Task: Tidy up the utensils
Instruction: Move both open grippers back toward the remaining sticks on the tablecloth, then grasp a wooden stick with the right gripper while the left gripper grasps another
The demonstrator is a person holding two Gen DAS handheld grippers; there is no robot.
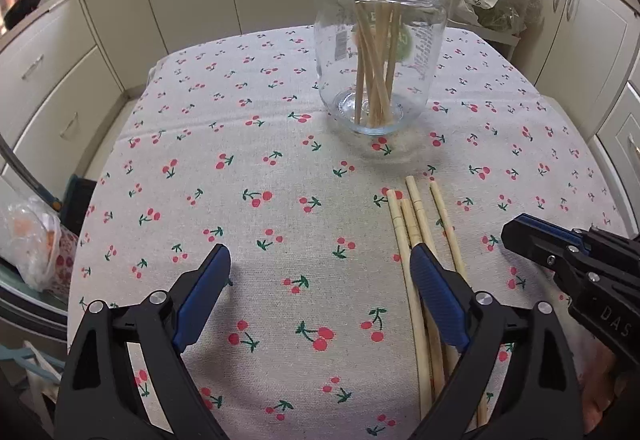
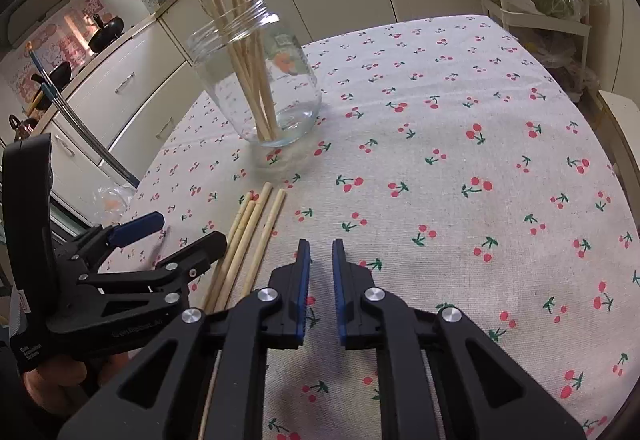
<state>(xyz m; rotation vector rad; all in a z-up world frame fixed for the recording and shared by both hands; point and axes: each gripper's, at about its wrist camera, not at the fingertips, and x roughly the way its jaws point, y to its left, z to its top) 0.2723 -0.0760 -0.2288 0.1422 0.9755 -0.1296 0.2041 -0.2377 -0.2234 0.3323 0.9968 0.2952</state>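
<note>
Cherry-print tablecloth (image 1: 280,159), four pale wooden chopsticks (image 1: 416,224) lying side by side

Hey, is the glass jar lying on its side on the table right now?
No, the glass jar stands upright on the cherry-print tablecloth, mouth up, with several chopsticks standing inside it.

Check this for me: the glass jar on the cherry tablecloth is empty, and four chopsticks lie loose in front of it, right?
Not quite. The glass jar is not empty: several chopsticks stand in it, as the left wrist view shows. The rest holds: four loose chopsticks lie on the cherry tablecloth in front of it.
</note>
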